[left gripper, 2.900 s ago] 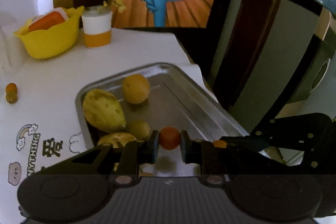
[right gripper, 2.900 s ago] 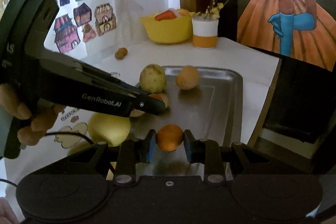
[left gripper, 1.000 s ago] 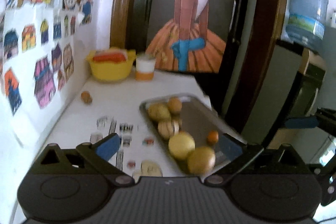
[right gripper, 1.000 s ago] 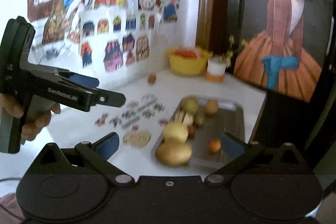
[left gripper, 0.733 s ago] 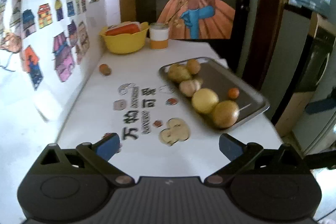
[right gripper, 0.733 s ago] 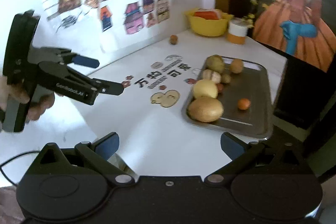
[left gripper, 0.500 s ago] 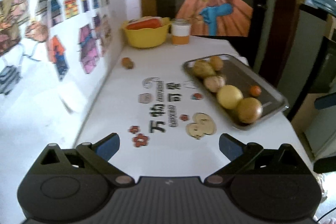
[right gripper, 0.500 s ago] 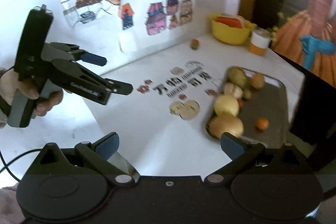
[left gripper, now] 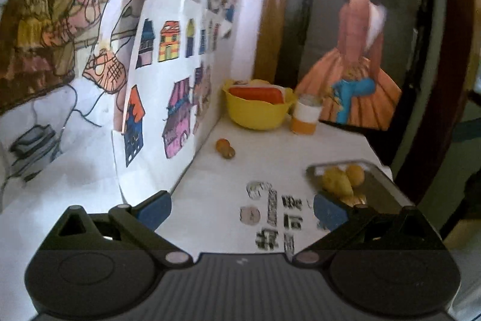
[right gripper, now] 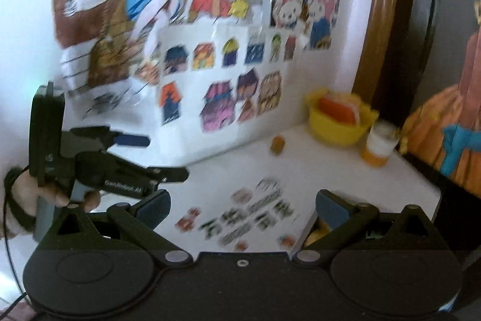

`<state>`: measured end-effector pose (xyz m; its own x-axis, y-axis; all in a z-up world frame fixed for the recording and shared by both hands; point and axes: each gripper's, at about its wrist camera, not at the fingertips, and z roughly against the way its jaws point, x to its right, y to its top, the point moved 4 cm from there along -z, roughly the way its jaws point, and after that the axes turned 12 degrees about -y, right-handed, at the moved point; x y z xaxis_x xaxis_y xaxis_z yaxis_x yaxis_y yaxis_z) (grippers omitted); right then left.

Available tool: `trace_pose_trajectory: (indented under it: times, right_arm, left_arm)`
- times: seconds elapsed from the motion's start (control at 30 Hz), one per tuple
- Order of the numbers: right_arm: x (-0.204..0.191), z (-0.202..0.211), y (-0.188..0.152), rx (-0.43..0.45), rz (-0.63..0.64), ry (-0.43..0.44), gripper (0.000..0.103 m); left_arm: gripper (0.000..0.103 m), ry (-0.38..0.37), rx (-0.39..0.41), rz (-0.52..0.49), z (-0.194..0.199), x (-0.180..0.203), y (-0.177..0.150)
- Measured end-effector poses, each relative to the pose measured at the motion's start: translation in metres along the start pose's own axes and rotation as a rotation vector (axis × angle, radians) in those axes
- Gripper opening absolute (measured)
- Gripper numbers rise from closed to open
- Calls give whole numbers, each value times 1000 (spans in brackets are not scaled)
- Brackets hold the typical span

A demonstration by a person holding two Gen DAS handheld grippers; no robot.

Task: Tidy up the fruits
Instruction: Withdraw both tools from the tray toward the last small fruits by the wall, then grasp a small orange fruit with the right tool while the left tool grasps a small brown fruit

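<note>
The metal tray (left gripper: 381,185) lies at the right of the white table, with a yellow-green fruit (left gripper: 335,181) and an orange fruit (left gripper: 355,175) at its far end. My left gripper (left gripper: 240,209) is open and empty, held above the table well short of the tray. My right gripper (right gripper: 240,209) is open and empty too. In the right wrist view only a yellow fruit (right gripper: 315,233) at the tray's edge shows behind the right finger. A hand (right gripper: 51,196) holds the left gripper (right gripper: 168,157) at the far left. Two small brown-orange fruits (left gripper: 225,149) lie loose near the wall.
A yellow bowl (left gripper: 255,110) holding something red and a white-and-orange cup (left gripper: 305,118) stand at the back of the table. Drawings of houses (left gripper: 168,71) cover the wall on the left. Printed stickers (left gripper: 273,215) mark the tabletop. A dark door with a painted figure (left gripper: 357,65) stands behind.
Both grippers let go of the small orange fruits on the tray, opened wide and drew back from it. Both views have since swung up and left toward the wall.
</note>
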<state>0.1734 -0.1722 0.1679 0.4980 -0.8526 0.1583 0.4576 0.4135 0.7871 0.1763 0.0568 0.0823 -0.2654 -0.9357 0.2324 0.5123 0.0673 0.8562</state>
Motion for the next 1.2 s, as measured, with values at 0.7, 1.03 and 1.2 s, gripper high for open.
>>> trace_pose_trajectory:
  times: [0.7, 1.03, 1.2]
  right_arm:
    - [80, -263, 61, -208, -193, 37, 101]
    - [79, -384, 58, -344, -216, 116, 93]
    - [72, -418, 54, -375, -263, 179, 85]
  left_arm:
    - [102, 73, -38, 39, -179, -35, 20]
    - [102, 142, -88, 27, -250, -51, 20]
    - [102, 142, -112, 31, -277, -59, 20]
